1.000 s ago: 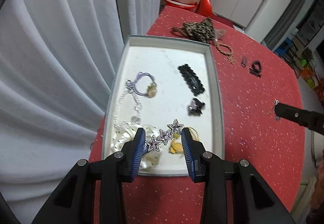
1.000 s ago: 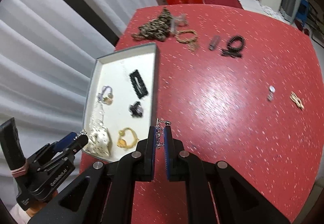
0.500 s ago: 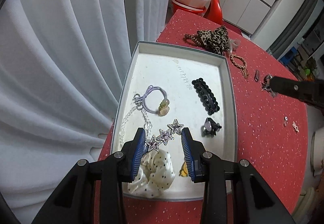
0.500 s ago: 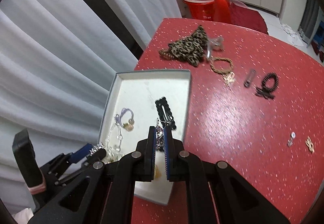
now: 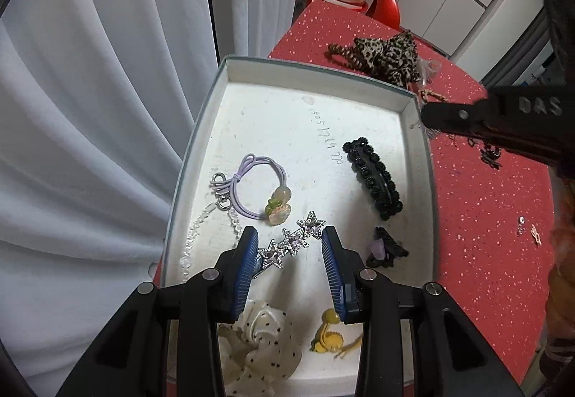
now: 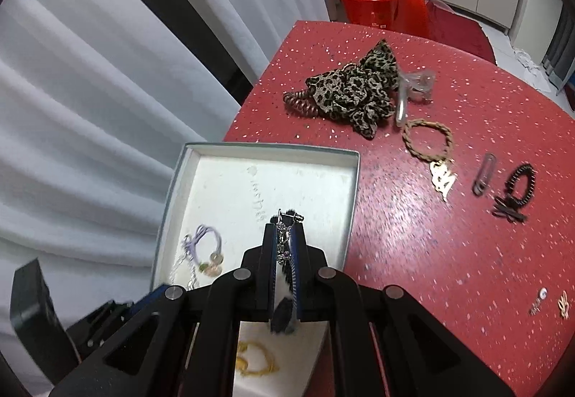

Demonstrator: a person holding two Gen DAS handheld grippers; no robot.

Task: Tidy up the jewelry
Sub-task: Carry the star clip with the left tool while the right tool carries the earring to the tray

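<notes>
Left tongs (image 5: 290, 246) partly closed on a three-star rhinestone clip (image 5: 291, 242), held above the white tray (image 5: 201, 131) near a purple hair tie (image 5: 251, 188) and black barrette (image 5: 373, 178). Right tongs (image 6: 284, 239) pinched nearly shut on a small dangling earring (image 6: 285, 222), hanging over the same tray on the red table (image 6: 449, 253).

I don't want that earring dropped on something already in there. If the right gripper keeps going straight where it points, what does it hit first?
Probably the black beaded hair clip on the tray floor: it shows between the right gripper fingers, just beyond the earring. Depth is unclear.
</notes>
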